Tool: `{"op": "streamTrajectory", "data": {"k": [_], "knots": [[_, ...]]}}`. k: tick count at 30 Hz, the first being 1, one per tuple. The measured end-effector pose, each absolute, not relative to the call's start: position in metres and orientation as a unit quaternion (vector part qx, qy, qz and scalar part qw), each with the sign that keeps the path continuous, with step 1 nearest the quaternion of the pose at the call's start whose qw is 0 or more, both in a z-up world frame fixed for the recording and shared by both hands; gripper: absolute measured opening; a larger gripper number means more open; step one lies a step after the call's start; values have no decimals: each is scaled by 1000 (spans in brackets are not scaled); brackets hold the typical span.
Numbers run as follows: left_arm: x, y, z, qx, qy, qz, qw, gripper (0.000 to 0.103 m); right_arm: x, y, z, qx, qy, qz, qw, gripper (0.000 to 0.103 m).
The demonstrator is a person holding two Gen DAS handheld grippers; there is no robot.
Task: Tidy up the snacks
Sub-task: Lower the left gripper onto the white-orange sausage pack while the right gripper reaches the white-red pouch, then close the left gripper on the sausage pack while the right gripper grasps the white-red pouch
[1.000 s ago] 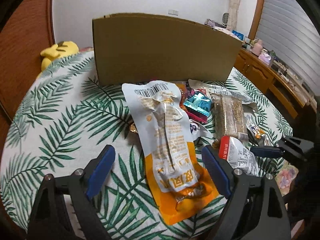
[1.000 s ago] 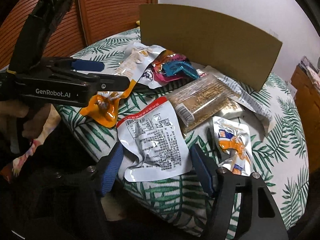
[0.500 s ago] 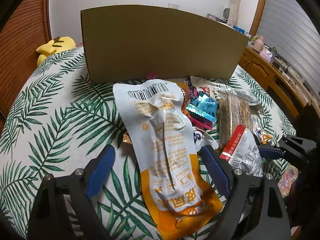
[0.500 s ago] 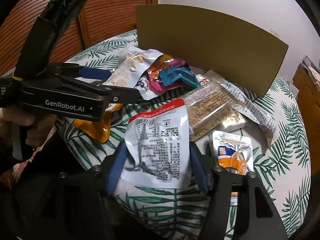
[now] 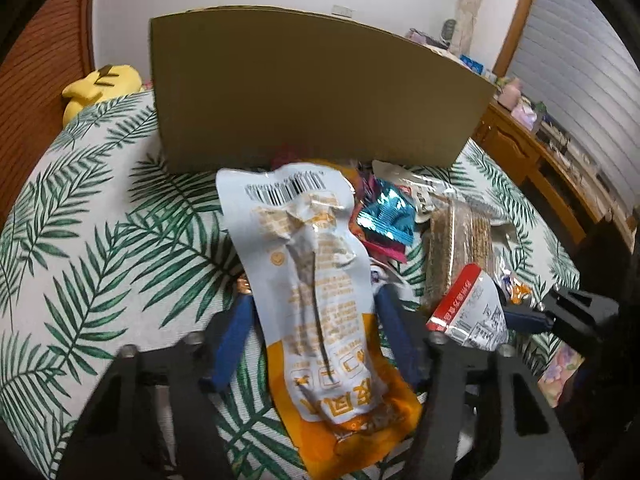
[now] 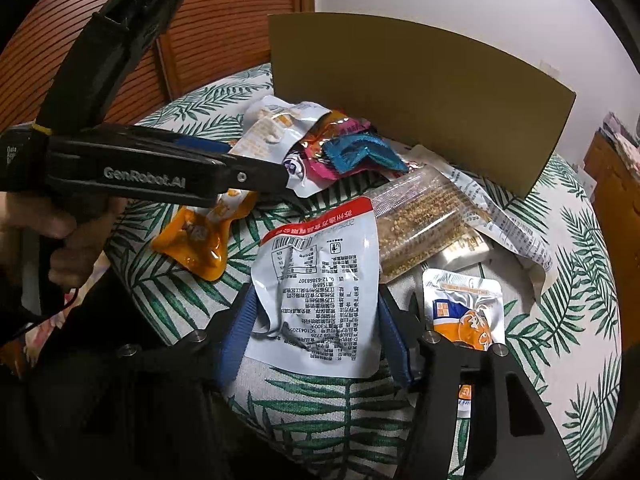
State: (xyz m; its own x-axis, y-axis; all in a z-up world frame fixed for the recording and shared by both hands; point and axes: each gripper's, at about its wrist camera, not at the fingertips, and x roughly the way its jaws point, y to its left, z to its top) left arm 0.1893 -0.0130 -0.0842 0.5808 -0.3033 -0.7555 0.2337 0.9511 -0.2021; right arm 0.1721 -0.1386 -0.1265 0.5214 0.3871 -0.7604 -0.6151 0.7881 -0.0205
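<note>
A long white and orange snack pouch [image 5: 320, 300] lies on the leaf-print tablecloth, and my left gripper [image 5: 316, 304] has its blue fingers close on both sides of it. A white pouch with a red top [image 6: 320, 280] lies between the fingers of my right gripper [image 6: 316, 312], which touch its edges. Both pouches seem pinched. A pile with a blue wrapper [image 6: 356, 152], a seed bar [image 6: 424, 216] and a small orange pouch [image 6: 460, 312] lies beyond.
A tall cardboard box [image 5: 312, 96] stands at the back of the table [image 5: 100, 220]. A yellow plush toy [image 5: 100, 84] sits at the far left. A wooden dresser [image 5: 540, 160] stands to the right. The left gripper's body [image 6: 140, 168] crosses the right wrist view.
Both grippers moved forward over their pouches and their fingers closed in from wide open to the pouch edges.
</note>
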Motion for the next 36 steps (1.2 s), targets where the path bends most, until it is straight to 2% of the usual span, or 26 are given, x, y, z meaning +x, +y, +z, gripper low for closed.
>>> {"op": "streamTrajectory", "data": {"k": [9,18,26,36], "knots": [[171,8,-84,-65,423,-164,889,44,171,-147,-124,-127,389,290,865,55],[153,20,-71,-73,389,-160,904,43,168,-160,-118,-102,379,289,873,49],[150,24,-59,-81,367,-157,913,43,161,-165,-102,-80,357,291,884,49],[162,22,-19,-75,323,-169,928,43,172,-171,-67,-76,316,285,902,49]]}}
